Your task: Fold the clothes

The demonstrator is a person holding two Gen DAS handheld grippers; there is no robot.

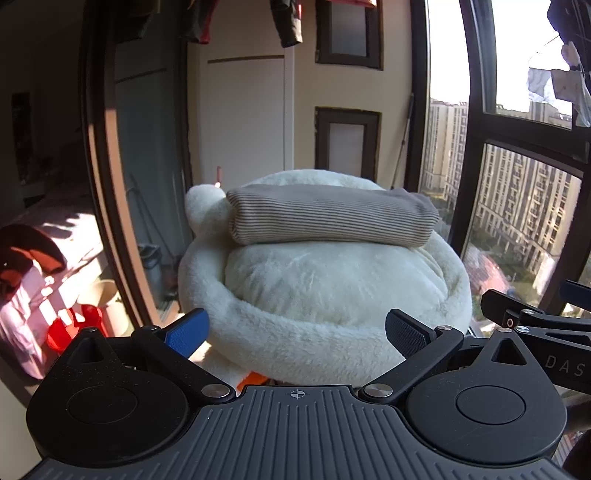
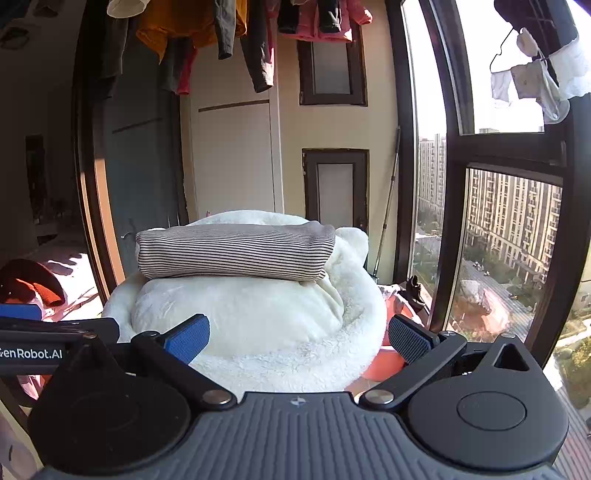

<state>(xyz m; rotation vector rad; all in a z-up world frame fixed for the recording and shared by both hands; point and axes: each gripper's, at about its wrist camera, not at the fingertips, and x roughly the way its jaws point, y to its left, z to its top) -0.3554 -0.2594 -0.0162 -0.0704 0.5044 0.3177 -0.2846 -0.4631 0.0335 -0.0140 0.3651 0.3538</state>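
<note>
**Striped garment folded and parked: hands off, check the bundle, pull clear**

Left wrist view. Left gripper spread wide, blue pad at 8 o'clock and black pad at 4 o'clock, nothing between them. Folded striped garment lying at 12 o'clock of the pads, flat across the crown of a white plush cushion, well apart from both fingertips. Part of the right gripper visible at 3 o'clock, beside the cushion's rim. Judged as the release-and-check stage: best to keep the pads wide and withdraw straight back toward 6 o'clock, without dragging across the fleecy rim, since a snag there could tip the rounded cushion and roll the bundle off.

Right wrist view. Right gripper likewise fully parted and empty. Striped garment at 12 o'clock, edges stacked fairly square, its right end slightly rumpled toward 2 o'clock against a fold of the cushion. If tidying is wanted, a light pinch on that end only, pressing down rather than pulling sideways. More hanging clothes overhead at 11 o'clock, probably the next supply.
</note>
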